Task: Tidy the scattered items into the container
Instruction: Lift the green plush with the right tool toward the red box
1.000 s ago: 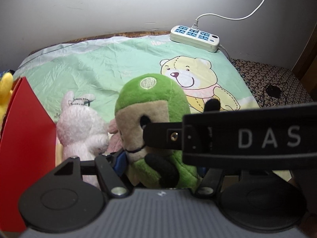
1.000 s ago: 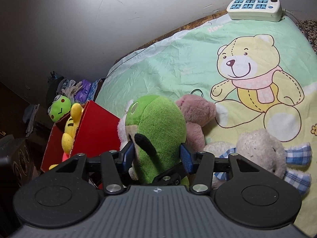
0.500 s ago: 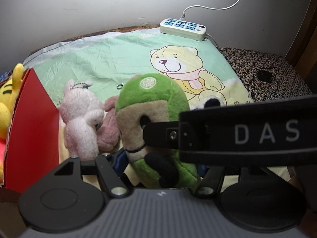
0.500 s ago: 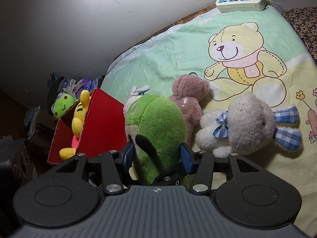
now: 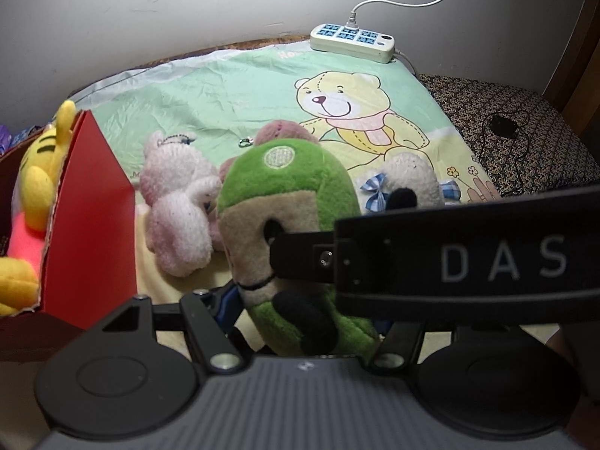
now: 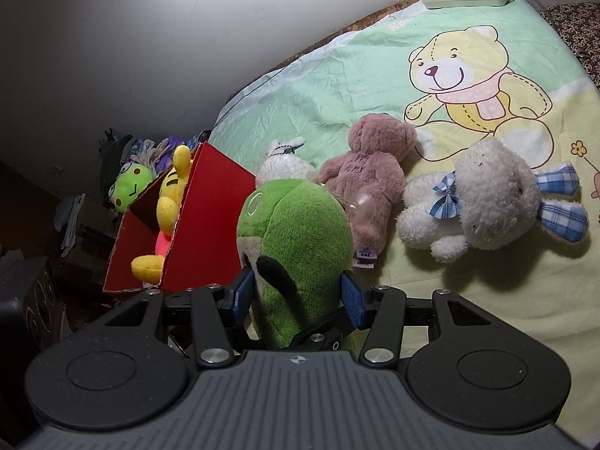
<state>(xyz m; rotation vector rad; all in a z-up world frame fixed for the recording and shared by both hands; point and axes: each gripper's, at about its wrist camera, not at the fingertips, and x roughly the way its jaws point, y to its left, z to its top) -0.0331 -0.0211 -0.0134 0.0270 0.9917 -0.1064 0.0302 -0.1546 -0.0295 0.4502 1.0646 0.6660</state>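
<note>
A plain pale wall (image 5: 187,7) stands behind a bed (image 5: 525,131) spread with a mint sheet (image 6: 318,86) printed with a yellow cartoon bear. A white power strip (image 5: 352,43) lies at the bed's far edge, its cord (image 5: 423,0) running up the wall. Beside the sheet, dark patterned fabric carries a black cable (image 5: 502,127). Light falls brightest on the wall's upper part; the left side is dim, with clutter (image 6: 150,146) piled there.
</note>
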